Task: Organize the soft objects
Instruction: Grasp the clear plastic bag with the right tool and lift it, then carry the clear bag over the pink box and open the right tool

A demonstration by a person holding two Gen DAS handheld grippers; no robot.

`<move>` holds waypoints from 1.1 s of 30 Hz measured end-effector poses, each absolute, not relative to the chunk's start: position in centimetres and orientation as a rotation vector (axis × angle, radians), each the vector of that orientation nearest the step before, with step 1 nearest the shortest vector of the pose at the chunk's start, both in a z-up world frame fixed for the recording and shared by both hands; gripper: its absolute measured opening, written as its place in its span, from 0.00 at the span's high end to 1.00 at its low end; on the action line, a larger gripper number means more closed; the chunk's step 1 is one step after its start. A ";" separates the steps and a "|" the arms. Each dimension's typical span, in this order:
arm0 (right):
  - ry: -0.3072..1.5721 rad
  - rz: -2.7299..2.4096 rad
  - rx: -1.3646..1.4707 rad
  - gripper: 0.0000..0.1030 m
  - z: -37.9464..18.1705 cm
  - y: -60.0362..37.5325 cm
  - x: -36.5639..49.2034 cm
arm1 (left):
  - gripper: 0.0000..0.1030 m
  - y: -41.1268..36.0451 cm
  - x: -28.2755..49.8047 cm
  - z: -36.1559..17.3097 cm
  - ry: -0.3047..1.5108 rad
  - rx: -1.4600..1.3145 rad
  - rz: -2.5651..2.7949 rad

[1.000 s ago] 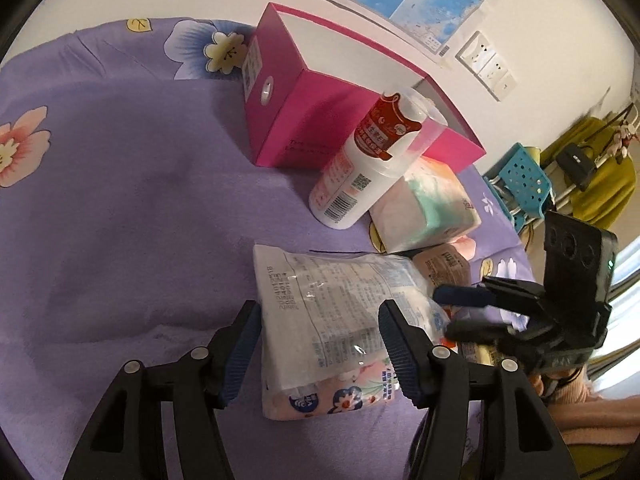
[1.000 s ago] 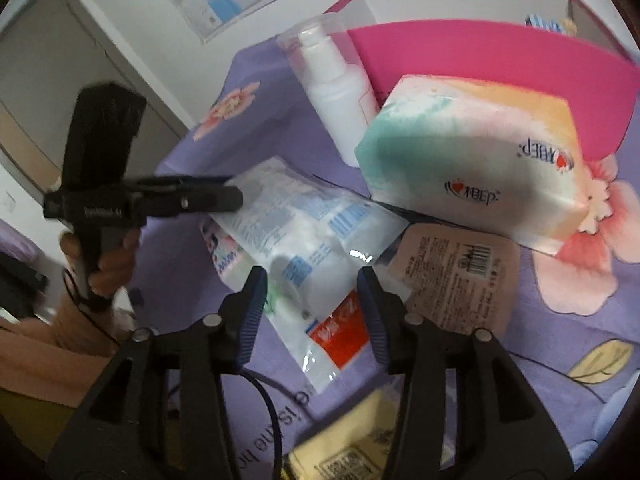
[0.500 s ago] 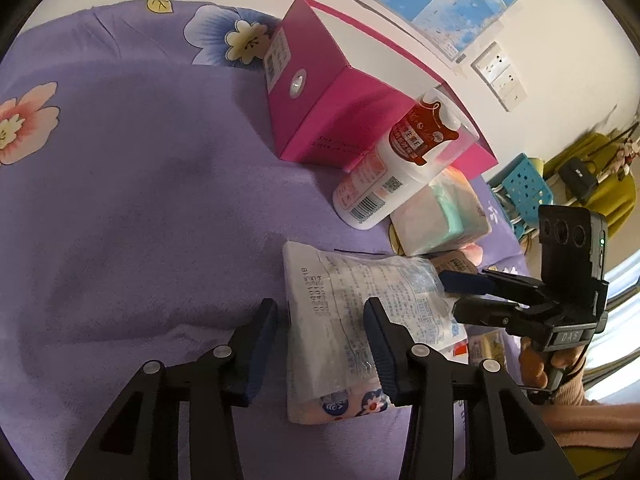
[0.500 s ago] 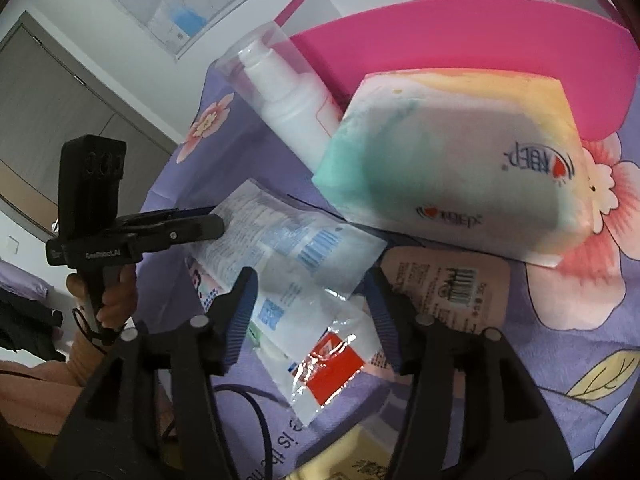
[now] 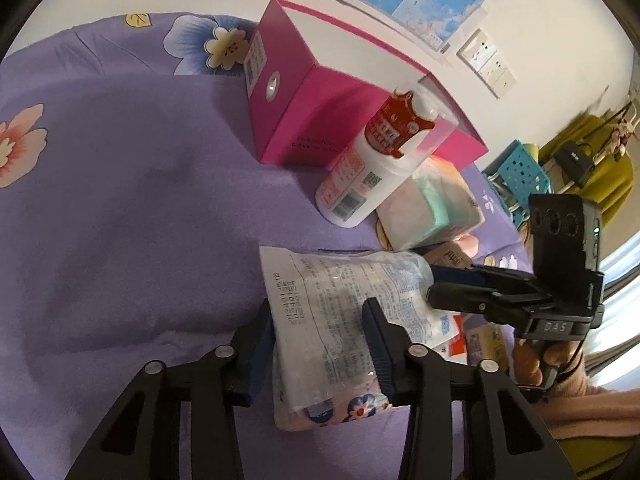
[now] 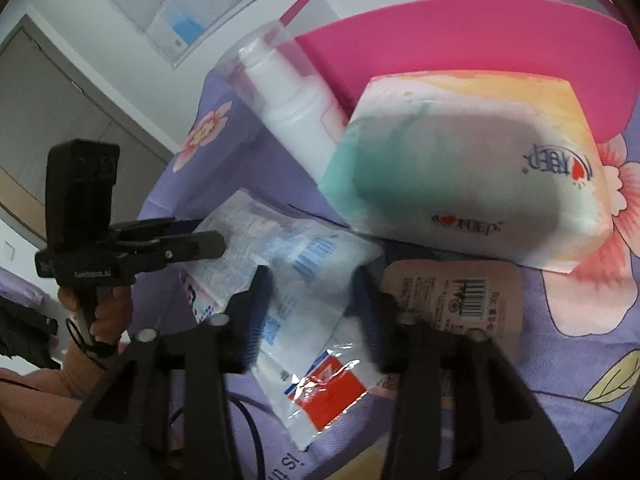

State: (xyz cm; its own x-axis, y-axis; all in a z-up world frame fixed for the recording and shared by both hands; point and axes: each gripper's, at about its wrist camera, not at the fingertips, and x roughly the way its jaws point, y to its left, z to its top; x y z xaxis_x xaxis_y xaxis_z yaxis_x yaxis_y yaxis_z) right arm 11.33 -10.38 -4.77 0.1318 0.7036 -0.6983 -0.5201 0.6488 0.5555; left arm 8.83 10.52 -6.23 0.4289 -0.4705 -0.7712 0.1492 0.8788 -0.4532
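- Left gripper [image 5: 320,344] angles down at the bed [image 5: 120,220], jaws just closing and now pinching the clear packet [image 5: 344,312].
- Right gripper [image 6: 312,312] tilts down opposite, jaws closing onto that packet's far end, beside the tissue pack [image 6: 460,176].

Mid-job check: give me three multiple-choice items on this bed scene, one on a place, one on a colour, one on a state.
1. Where is the tissue pack? A on a chair; B on the purple sheet beside the white bottle; C on the floor.
2. What colour is the open box? A green; B pink; C black.
3. The white bottle is: A standing upright; B lying flat; C tilted against the box.
Answers: B, the pack rests on the sheet next to the bottle's base; B, the box walls are pink; C, the bottle's top leans on the box.
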 end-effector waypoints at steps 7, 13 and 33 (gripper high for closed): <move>1.056 0.917 0.195 0.91 -3.0 -11.7 10.7 | 0.65 10.1 7.8 -3.8 0.994 -0.310 -0.363; 0.978 0.946 0.233 0.92 -0.1 -13.1 10.4 | 0.65 9.3 7.0 -0.4 0.907 -0.279 -0.370; 0.729 0.856 0.313 0.92 9.2 -19.5 17.6 | 0.65 2.3 16.2 10.3 0.713 -0.123 -0.414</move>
State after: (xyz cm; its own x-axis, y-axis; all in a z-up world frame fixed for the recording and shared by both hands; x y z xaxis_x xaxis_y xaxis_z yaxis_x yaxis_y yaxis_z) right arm 17.58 -19.48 9.16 0.4364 0.7764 -0.4547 -0.5730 0.6294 0.5249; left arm 16.22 2.27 10.33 0.6796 -0.4091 -0.6089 0.3265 0.9120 -0.2482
